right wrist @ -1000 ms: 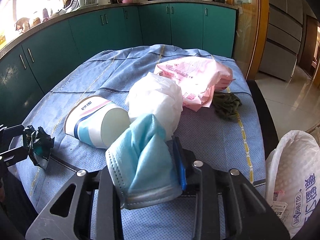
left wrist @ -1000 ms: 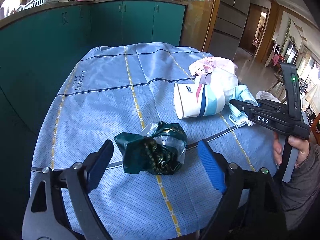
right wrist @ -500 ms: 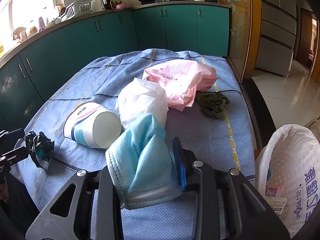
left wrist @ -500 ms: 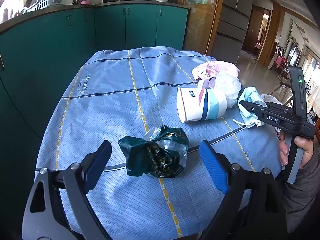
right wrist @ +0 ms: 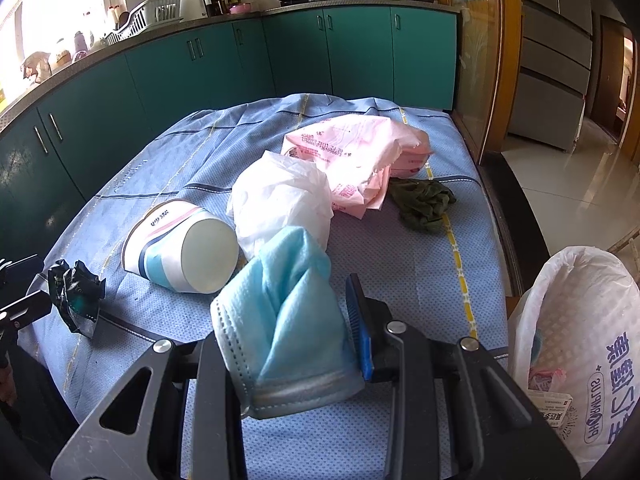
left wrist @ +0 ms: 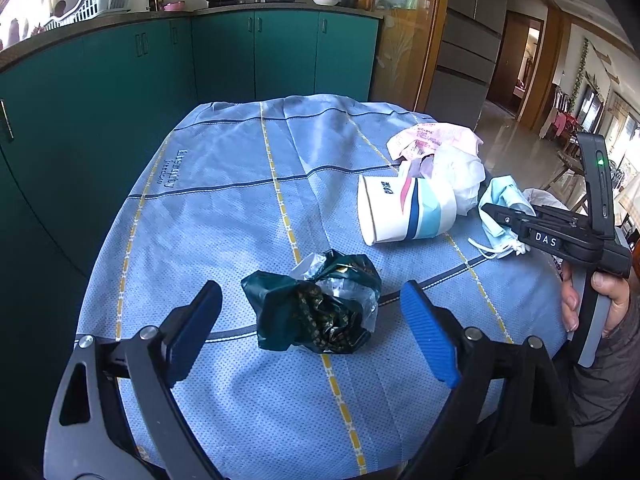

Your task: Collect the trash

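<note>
A crumpled dark green wrapper (left wrist: 316,312) lies on the blue tablecloth (left wrist: 220,200), between the tips of my left gripper (left wrist: 310,288). That gripper is open wide and its blue pads (left wrist: 428,336) stand clear of the wrapper on both sides. My right gripper (right wrist: 288,312) is shut on a light blue face mask (right wrist: 288,300), held above the table's near right part. In the left wrist view the mask (left wrist: 500,204) hangs from the right gripper's tip, with a hand on its handle. The wrapper (right wrist: 76,296) also shows at the far left of the right wrist view.
A paper cup (left wrist: 404,212) lies on its side beside a white plastic bag (right wrist: 280,200), a pink bag (right wrist: 352,156) and a dark green wad (right wrist: 420,200). A white-lined bin (right wrist: 576,320) stands off the table's right edge. Green cabinets ring the table.
My right gripper has drawn back toward the near right edge with the mask, bringing more of the bin into view. The left jaws have spread slightly around the wrapper.
</note>
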Tool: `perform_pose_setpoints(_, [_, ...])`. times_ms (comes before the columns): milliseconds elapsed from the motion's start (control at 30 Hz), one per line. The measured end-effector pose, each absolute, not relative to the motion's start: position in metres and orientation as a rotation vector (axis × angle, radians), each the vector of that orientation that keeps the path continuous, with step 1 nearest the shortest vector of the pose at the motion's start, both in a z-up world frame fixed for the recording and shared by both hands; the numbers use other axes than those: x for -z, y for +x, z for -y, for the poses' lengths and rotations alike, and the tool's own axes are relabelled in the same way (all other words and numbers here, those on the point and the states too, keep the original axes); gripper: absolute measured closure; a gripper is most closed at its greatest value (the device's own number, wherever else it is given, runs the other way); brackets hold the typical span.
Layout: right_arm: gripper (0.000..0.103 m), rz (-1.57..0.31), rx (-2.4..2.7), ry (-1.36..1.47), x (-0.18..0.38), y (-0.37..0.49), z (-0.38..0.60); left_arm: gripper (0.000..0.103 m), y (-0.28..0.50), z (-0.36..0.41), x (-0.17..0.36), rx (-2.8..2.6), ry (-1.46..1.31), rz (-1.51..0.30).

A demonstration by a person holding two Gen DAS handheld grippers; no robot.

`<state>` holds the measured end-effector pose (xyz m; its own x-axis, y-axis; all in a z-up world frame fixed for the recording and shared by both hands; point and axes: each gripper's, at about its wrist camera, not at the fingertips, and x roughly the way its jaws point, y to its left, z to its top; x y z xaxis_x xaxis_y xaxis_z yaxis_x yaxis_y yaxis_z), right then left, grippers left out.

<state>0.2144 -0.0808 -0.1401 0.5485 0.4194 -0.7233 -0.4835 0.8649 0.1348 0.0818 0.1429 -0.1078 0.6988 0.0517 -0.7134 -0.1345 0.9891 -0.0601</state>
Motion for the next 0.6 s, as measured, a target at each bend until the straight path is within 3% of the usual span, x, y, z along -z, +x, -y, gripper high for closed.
perform_pose_setpoints(600, [0.064,-0.838,-0.531,-0.097,0.1419,0.2137,0.0771,0.012,0.0816,-0.1405,0.1122,-0.105,-0.105,-0.806])
